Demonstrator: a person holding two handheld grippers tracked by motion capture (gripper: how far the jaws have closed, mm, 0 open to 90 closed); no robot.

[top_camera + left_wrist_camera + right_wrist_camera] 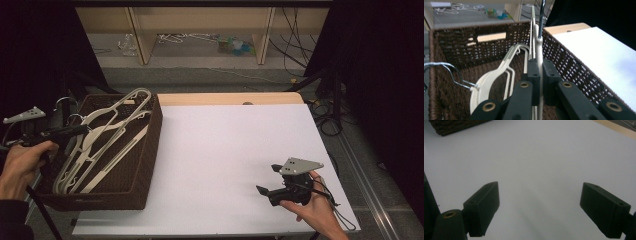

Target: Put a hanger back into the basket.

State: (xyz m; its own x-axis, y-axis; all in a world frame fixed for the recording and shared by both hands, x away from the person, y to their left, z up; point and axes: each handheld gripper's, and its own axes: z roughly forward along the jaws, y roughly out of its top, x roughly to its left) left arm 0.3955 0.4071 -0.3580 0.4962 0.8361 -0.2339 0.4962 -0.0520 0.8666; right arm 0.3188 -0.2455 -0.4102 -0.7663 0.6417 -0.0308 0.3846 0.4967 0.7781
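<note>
A brown wicker basket (154,131) at the table's left holds several cream hangers (107,136). My left gripper (80,131) reaches into it from the left. In the left gripper view the left gripper (540,67) is shut on the neck of one cream hanger (538,46), which stands upright with its metal hook above the basket wall (456,47). More cream hangers (491,78) lie below. My right gripper (265,178) rests low over the white table top (225,145) at the front right. In its own view the right gripper (540,202) is open with nothing between its jaws.
A wire hook (449,68) of another hanger pokes up at the basket's left side. The table's wooden strip (230,98) runs along the far edge. Cables (325,115) trail on the floor to the right. A basket corner (454,126) lies far ahead of the right gripper.
</note>
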